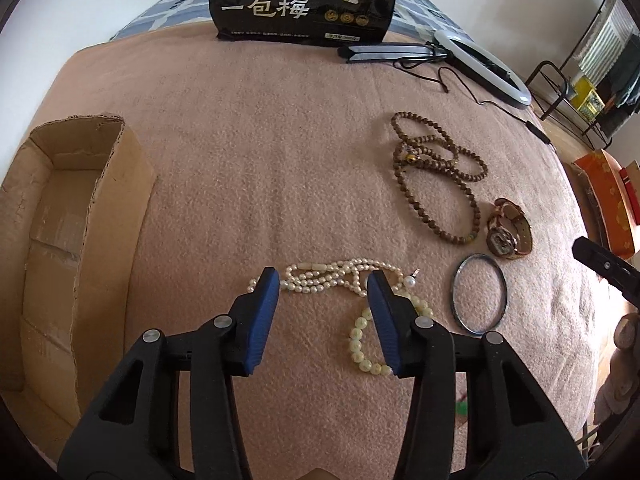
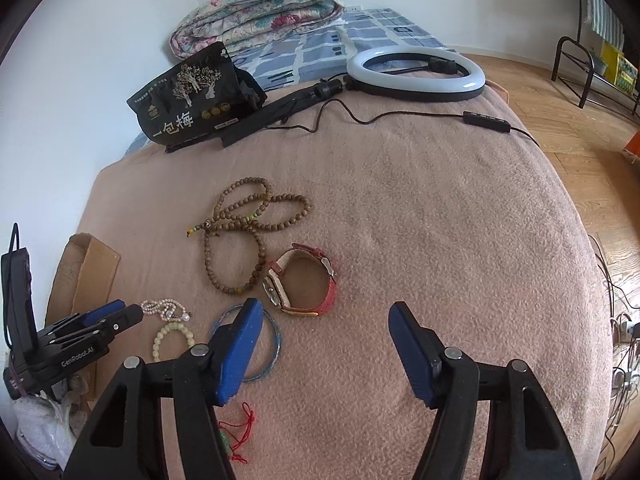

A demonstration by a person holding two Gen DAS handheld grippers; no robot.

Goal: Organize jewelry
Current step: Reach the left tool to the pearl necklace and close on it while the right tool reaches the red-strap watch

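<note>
Left tongs: partly open, empty, above the pearl necklace on the bed's pink blanket; cardboard box to their left. Right tongs: wide, empty; bangle under their left pad, watch just ahead.

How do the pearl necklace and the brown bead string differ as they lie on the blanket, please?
The pearl necklace is cream-white with small beads; the brown bead string is wood-coloured with larger beads. The necklace lies bunched between the left gripper's fingers; the string sprawls in loops farther off, untouched. Both rest on the pink blanket.
</note>
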